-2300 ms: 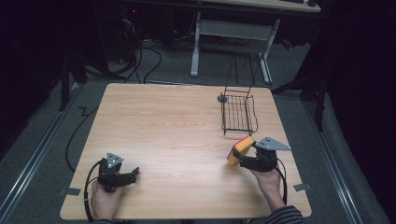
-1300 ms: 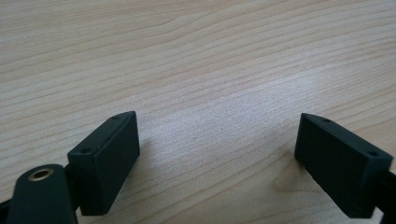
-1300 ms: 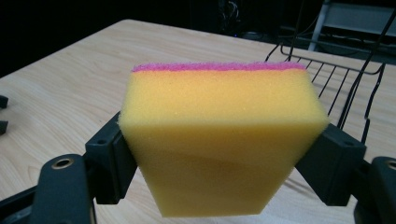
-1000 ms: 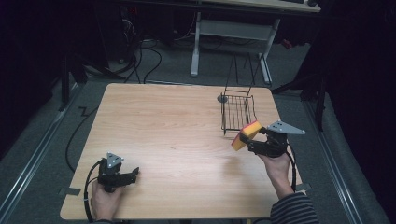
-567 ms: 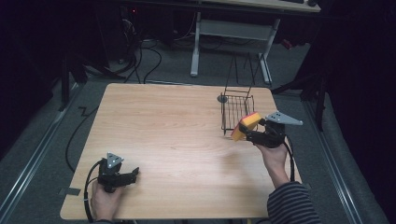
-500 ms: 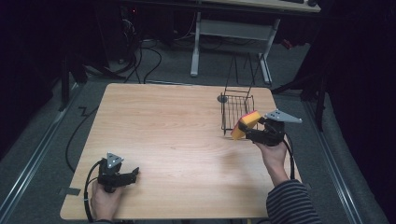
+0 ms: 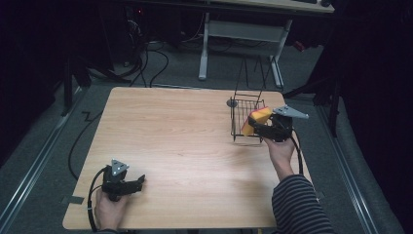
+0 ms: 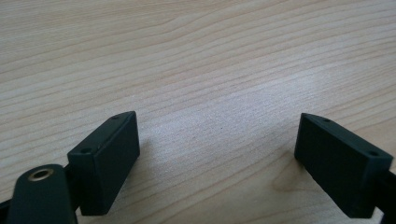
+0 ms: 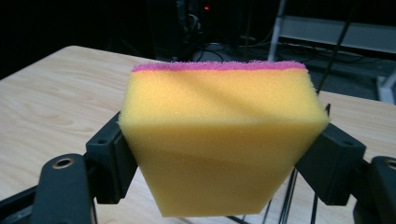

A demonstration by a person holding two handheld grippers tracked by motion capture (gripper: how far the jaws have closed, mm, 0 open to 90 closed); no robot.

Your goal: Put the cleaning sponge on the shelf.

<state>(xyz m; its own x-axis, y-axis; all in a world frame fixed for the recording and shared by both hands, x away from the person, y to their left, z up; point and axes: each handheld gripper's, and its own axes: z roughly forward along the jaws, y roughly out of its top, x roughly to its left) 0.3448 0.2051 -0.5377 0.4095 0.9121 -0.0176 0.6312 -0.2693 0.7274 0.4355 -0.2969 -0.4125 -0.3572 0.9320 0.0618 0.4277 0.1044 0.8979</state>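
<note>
- Overhead, high view: wooden table [image 7: 195, 141], right gripper [image 7: 258, 126] out at about 2 o'clock on the tabletop, held by the person's right hand [image 7: 281, 148], striped sleeve [image 7: 297, 207] behind it.
- Right gripper is clamped on a yellow sponge [image 7: 256, 121], which sits up off the table, right over the near edge of the black wire basket [image 7: 243, 109]; can't tell if sponge touches the wires.
- Basket stands at roughly 1 o'clock near the table's far right edge, a small dark round disc [image 7: 232, 103] just beside its far left corner.
- Left gripper [image 7: 139, 181] at about 7 o'clock near the front edge, low on the wood, left hand [image 7: 109, 209] on it, cable [image 7: 92, 195] looping off its back.
- Floor beyond the table: cables, a white desk frame [image 7: 243, 34] at 12 o'clock.
- Left gripper view: both black jaws spread wide apart, nothing between them, bare wood grain under them; released.
- Right gripper view: sponge [image 9: 219, 135] squeezed between the two jaws, pads pressing its left and right sides, sides pinched narrower toward the bottom.
- Sponge is yellow foam with a pink scouring layer [image 9: 217, 66] on the far face at 12 o'clock.
- Thin black basket wires [image 9: 287, 198] show below the sponge at about 5 o'clock; tabletop [image 9: 46, 102] runs off at 9 o'clock.
</note>
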